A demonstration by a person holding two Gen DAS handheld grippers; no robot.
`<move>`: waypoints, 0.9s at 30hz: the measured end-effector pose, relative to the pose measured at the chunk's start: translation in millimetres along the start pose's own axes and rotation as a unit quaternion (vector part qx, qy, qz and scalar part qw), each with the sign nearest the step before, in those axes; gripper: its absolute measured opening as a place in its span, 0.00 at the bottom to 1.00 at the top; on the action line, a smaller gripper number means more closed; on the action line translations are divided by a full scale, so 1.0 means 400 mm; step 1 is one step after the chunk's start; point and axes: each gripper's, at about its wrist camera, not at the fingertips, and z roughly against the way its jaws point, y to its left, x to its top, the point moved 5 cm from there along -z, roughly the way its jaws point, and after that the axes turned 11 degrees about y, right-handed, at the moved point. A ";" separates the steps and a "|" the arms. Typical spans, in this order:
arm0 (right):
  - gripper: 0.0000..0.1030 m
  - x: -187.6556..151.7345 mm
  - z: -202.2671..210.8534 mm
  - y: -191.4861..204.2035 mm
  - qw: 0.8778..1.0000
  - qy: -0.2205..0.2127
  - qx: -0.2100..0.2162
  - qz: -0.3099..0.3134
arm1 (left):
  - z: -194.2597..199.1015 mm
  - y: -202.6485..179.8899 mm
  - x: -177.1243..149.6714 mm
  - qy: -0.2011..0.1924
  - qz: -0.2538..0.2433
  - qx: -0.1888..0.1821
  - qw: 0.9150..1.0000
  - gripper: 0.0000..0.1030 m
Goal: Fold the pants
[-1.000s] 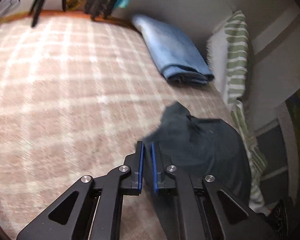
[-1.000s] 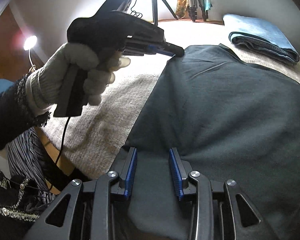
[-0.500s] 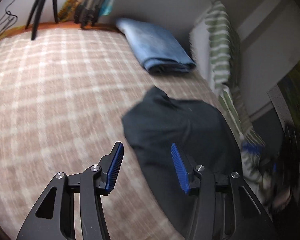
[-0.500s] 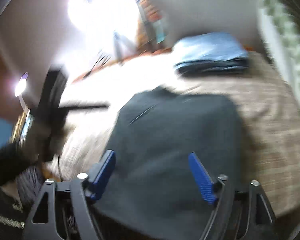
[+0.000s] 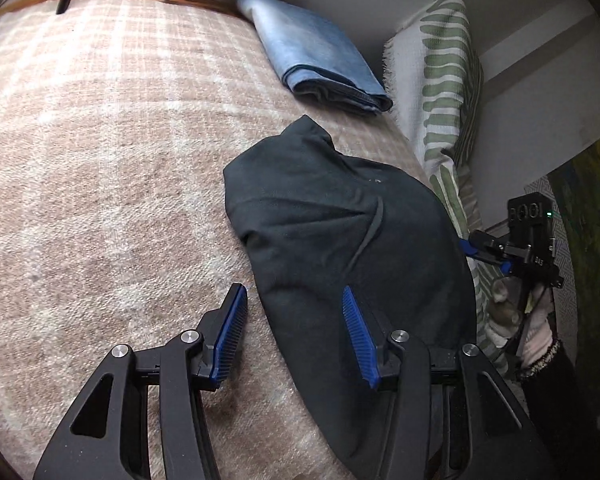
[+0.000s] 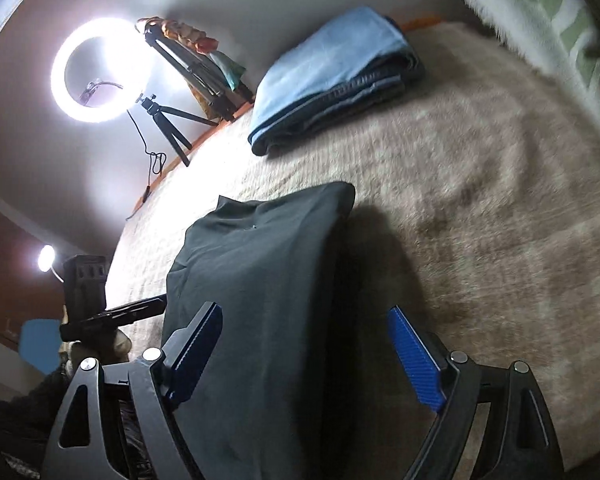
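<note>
Dark grey folded pants (image 5: pixel 340 248) lie on the beige plaid bed cover (image 5: pixel 100 160), reaching to its near edge; they also show in the right wrist view (image 6: pixel 252 300). My left gripper (image 5: pixel 296 324) is open and empty, hovering over the pants' left edge. My right gripper (image 6: pixel 308 344) is open and empty above the pants' right edge. The right gripper shows at the far right of the left wrist view (image 5: pixel 484 250). The left gripper shows at the left of the right wrist view (image 6: pixel 156 306).
Folded blue jeans (image 5: pixel 320 64) lie at the back of the bed, also in the right wrist view (image 6: pixel 332 76). A green-striped white pillow (image 5: pixel 440 92) leans on the wall. A lit ring light (image 6: pixel 100 70) and tripods (image 6: pixel 172 116) stand behind the bed.
Both grippers let go of the pants, opened wide and pulled back. The pants now lie flat on the bed. The right wrist view swung toward the jeans.
</note>
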 end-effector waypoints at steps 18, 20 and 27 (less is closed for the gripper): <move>0.66 -0.008 -0.090 -0.014 0.996 0.022 0.089 0.017 | -0.023 -0.007 0.031 -0.009 -0.010 -0.023 1.000 0.44; 0.57 -0.011 -0.094 -0.018 0.996 0.022 0.090 0.011 | -0.025 -0.008 0.032 -0.009 -0.009 -0.021 1.000 0.37; 0.27 -0.014 -0.074 0.015 0.999 0.004 0.044 0.026 | -0.032 -0.009 0.030 -0.023 -0.005 0.000 1.000 0.11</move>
